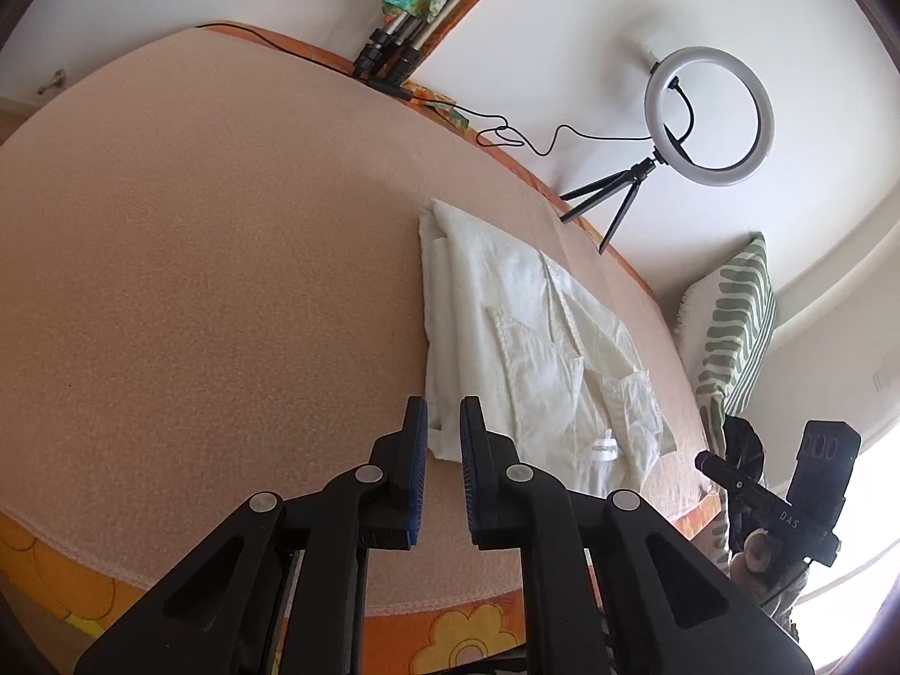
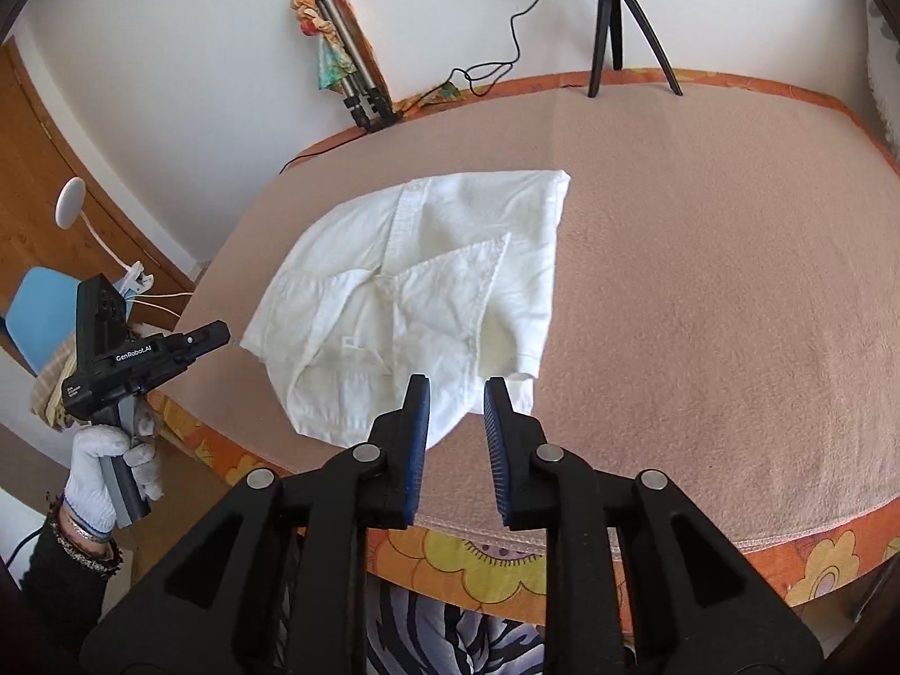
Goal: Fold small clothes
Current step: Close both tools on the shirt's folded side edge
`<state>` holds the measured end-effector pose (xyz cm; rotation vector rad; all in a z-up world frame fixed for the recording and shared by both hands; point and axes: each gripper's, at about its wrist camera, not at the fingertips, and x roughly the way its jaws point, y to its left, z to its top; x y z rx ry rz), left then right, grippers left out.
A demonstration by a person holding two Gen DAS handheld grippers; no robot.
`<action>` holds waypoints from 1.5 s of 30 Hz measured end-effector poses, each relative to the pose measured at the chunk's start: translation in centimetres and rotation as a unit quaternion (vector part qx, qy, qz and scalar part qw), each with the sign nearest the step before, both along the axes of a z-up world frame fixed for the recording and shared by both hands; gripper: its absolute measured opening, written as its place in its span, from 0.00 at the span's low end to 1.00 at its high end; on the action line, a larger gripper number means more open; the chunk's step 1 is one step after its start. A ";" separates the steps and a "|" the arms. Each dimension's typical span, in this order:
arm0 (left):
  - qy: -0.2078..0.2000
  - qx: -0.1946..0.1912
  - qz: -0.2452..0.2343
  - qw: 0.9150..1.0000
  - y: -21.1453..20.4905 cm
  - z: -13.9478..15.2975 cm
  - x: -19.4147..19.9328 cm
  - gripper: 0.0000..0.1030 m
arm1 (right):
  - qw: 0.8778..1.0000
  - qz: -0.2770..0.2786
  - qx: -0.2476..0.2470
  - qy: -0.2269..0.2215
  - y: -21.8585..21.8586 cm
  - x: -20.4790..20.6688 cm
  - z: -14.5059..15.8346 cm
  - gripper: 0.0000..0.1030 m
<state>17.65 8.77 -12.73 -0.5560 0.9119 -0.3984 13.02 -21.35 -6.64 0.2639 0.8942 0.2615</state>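
A small white shirt lies partly folded and rumpled on the pink blanket. In the left wrist view my left gripper hovers just short of the shirt's near corner. Its blue pads stand a narrow slit apart with nothing pinched. From the right wrist view it is off the shirt's left edge, held by a gloved hand. My right gripper hangs over the shirt's near hem, jaws apart and empty. The right gripper also shows past the bed's right side.
A ring light on a small black tripod stands at the bed's far edge, its cable trailing along it. A folded tripod leans on the wall. A green-striped pillow sits at the right.
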 end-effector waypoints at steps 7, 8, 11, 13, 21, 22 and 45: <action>-0.029 0.024 -0.042 0.998 -2.7 2.1 -0.6 0.17 | 0.990 0.078 -0.112 -0.021 7.6 3.0 -0.6 0.45; -0.030 0.025 -0.047 0.998 -3.1 2.2 -0.4 0.17 | 0.988 0.086 -0.129 -0.016 8.4 3.6 -1.2 0.45; -0.030 0.026 -0.058 0.998 -3.8 2.0 0.1 0.17 | 0.979 0.087 -0.184 0.001 9.6 4.8 -3.0 0.45; -0.028 0.022 -0.067 0.997 -4.3 1.8 0.7 0.17 | 0.974 0.093 -0.205 0.010 9.9 5.3 -3.9 0.45; -0.012 0.017 -0.090 0.996 -6.4 0.2 3.4 0.17 | 0.967 0.115 -0.227 0.016 9.6 5.7 -3.9 0.14; -0.009 0.021 -0.090 0.996 -6.5 0.0 3.7 0.17 | 0.968 0.116 -0.224 0.019 9.4 5.9 -3.8 0.09; 0.003 0.049 -0.084 0.995 -4.5 -0.1 4.5 0.23 | 0.984 0.121 -0.128 0.019 5.8 4.5 -2.4 0.41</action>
